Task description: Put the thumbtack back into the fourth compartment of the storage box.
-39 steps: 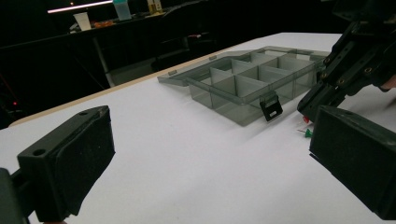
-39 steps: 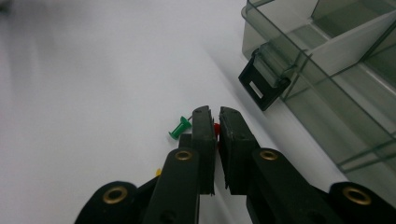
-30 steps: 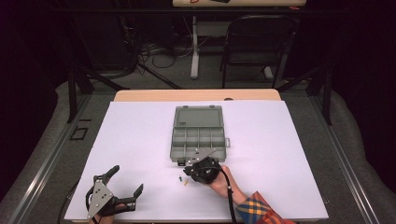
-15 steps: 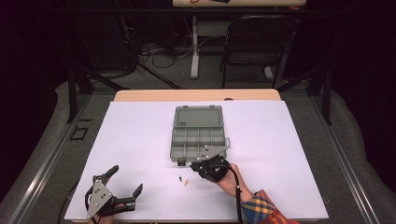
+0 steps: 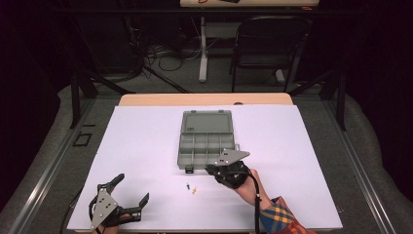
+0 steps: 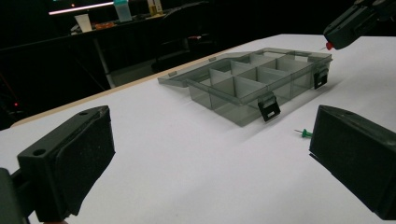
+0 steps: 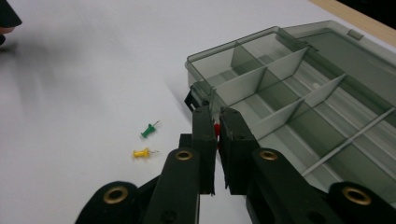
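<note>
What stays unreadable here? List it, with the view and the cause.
- Red pushpin, right gripper view: the closed jaws of the right gripper cover most of it.
- Green pin and yellow pin, high view: too small to show shape.
- Organizer box, right gripper view: far compartments cut by the frame edge.
- Left gripper, left gripper view: both jaws cropped.

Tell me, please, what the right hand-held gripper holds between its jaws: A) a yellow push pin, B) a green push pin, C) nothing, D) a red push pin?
D: the right hand-held gripper is shut on a red push pin above the compartment box, while the green push pin and yellow push pin lie on the white table.
</note>
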`<state>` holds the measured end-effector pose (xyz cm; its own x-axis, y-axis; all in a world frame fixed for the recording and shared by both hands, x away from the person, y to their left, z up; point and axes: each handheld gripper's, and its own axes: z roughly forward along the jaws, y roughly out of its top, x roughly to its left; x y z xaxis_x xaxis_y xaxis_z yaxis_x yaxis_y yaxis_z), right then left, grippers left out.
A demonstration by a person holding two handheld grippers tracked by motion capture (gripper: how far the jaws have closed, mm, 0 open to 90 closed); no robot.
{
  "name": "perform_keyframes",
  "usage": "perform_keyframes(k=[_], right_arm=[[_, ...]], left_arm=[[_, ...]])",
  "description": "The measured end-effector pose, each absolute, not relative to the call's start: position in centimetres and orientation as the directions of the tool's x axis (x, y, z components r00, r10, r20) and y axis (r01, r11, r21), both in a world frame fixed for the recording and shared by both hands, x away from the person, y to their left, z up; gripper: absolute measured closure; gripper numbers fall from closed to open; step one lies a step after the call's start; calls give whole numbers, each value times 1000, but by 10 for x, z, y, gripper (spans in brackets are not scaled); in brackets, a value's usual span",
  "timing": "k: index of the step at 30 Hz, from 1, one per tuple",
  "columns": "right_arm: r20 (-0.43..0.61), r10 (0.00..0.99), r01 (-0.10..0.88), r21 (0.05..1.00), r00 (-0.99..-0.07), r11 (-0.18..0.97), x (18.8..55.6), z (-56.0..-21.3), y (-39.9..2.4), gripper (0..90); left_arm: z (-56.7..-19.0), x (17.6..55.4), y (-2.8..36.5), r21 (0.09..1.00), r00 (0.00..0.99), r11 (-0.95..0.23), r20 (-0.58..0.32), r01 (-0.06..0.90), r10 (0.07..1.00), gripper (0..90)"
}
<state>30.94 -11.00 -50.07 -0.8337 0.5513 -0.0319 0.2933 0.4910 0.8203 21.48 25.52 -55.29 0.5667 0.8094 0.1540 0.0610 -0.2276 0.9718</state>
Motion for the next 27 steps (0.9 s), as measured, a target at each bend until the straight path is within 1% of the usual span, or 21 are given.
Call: perform_keyframes(k=[13,27], right_arm=[[-55,613,284,851,-788,442,317,-484,-134,855],[-85,660,277,862,-746,423,330,-475,-151,854]], left_arm=[[-553,215,255,972,568,-227,153,62,809,1],[-554,217,254,971,569,-227,148,71,809,1]])
